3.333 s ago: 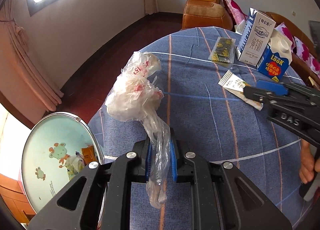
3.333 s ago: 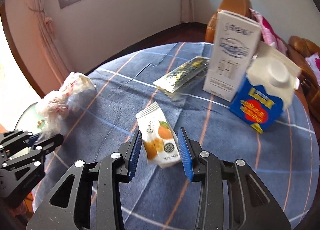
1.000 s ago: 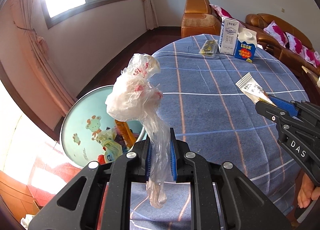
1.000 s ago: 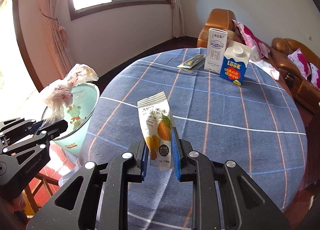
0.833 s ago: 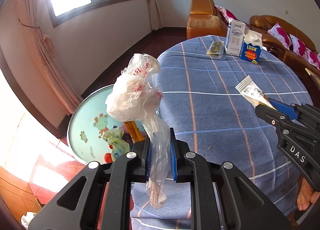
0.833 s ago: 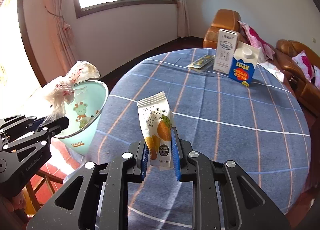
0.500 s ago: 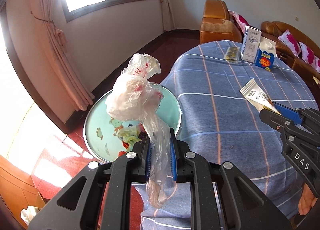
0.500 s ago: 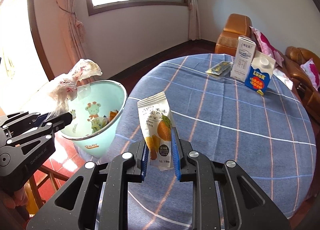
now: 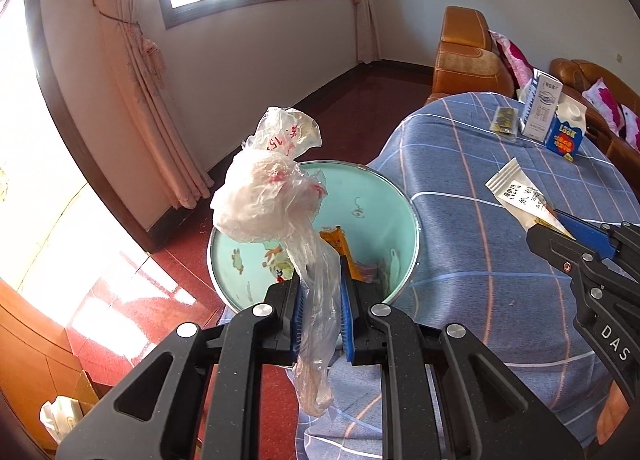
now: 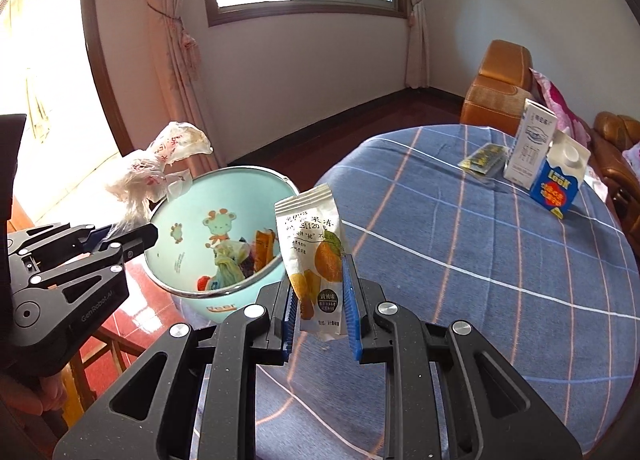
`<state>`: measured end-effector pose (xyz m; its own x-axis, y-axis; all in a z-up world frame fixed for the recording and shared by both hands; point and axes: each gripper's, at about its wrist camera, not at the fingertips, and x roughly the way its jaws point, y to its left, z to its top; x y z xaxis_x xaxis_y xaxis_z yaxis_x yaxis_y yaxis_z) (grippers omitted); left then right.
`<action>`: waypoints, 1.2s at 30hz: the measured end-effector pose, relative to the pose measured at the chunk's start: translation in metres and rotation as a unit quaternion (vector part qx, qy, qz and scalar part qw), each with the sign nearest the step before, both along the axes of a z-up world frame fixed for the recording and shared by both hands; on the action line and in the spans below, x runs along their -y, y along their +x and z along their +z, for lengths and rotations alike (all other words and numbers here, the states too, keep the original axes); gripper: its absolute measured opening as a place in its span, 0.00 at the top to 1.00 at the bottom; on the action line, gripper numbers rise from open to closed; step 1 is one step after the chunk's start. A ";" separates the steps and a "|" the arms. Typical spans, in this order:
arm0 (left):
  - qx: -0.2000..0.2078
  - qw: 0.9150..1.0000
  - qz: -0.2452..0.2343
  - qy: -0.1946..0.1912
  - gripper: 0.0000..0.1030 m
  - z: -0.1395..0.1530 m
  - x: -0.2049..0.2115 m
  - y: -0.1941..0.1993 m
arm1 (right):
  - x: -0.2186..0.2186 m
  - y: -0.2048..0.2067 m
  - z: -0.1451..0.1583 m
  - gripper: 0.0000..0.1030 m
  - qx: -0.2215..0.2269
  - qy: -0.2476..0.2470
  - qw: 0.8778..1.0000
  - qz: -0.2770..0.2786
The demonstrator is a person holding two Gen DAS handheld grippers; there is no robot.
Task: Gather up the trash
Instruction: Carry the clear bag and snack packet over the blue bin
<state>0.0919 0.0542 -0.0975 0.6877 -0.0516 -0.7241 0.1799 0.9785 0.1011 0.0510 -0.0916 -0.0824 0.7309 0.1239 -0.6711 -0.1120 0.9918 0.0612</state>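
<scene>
My left gripper [image 9: 322, 284] is shut on a crumpled clear plastic bag [image 9: 268, 195] with red print and holds it above the near rim of a mint-green trash bin [image 9: 392, 215] with cartoon animals. The bin holds several wrappers. My right gripper [image 10: 318, 292] is shut on a white snack pouch [image 10: 312, 244] with an orange fruit picture, upright, just right of the bin [image 10: 188, 260] and over the table's edge. The pouch also shows in the left wrist view [image 9: 516, 195], and the bag in the right wrist view [image 10: 160, 167].
A round table with a blue checked cloth [image 10: 500, 260] carries a white milk carton [image 10: 532, 147], a blue carton [image 10: 560, 183] and a dark foil packet [image 10: 484, 155] at its far side. Orange leather sofas [image 9: 468, 55] stand behind. The floor is red; curtains hang at left.
Both grippers have moved left, off the table toward the bin, each with its load still held. The bin now lies directly under the plastic bag.
</scene>
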 end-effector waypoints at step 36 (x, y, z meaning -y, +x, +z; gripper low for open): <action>-0.058 0.998 0.039 -0.003 0.85 -0.042 -0.028 0.054 | -0.048 0.068 -0.022 0.79 -0.032 0.004 0.999 0.039</action>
<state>0.1454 0.0822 -0.1397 0.6010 -0.0056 -0.7993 0.1124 0.9906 0.0775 0.1190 -0.0435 -0.1047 0.6739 0.1844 -0.7154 -0.1835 0.9798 0.0796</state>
